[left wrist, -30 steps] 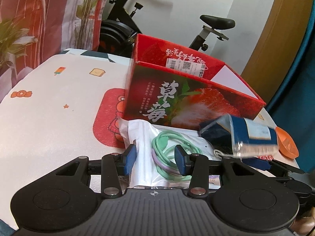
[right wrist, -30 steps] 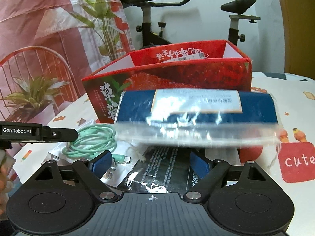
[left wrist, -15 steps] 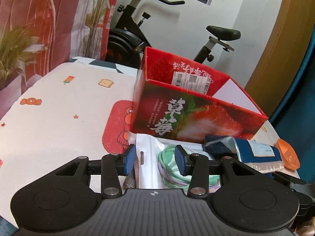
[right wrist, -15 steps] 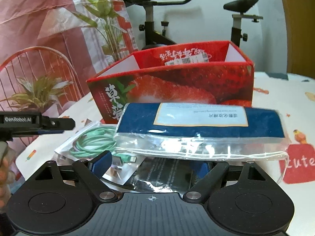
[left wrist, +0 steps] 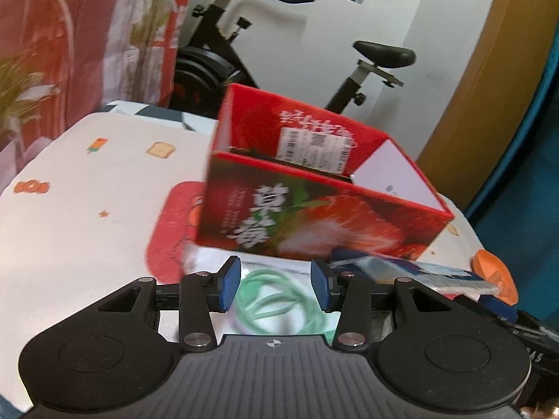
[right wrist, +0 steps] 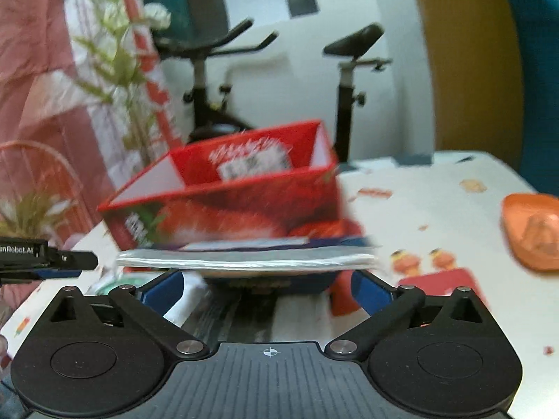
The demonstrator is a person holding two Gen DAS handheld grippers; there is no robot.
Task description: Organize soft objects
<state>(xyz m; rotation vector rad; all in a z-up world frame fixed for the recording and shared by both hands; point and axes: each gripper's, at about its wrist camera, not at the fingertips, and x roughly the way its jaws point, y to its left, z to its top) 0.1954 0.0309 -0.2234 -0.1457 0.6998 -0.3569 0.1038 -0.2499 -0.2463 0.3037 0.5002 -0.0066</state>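
A red strawberry-print cardboard box (left wrist: 314, 206) stands open-topped on the table; it also shows in the right wrist view (right wrist: 223, 202). My right gripper (right wrist: 267, 288) has its jaws set wide on either side of a flat blue packet in clear plastic (right wrist: 244, 262), held level in front of the box; the packet shows in the left wrist view (left wrist: 412, 274). My left gripper (left wrist: 276, 288) is open above a clear bag holding a coiled green cable (left wrist: 276, 307). The left gripper's tip appears in the right wrist view (right wrist: 45, 260).
An orange dish (right wrist: 531, 230) sits on the table at the right; it also shows in the left wrist view (left wrist: 492, 272). An exercise bike (left wrist: 279, 45) stands behind the table. A plant (right wrist: 118, 80) and a red chair (right wrist: 35, 181) are at the left.
My right gripper has lifted and levelled the blue packet, so I see it edge-on. My left gripper has risen and moved back from the cable bag. Both views are motion-blurred.
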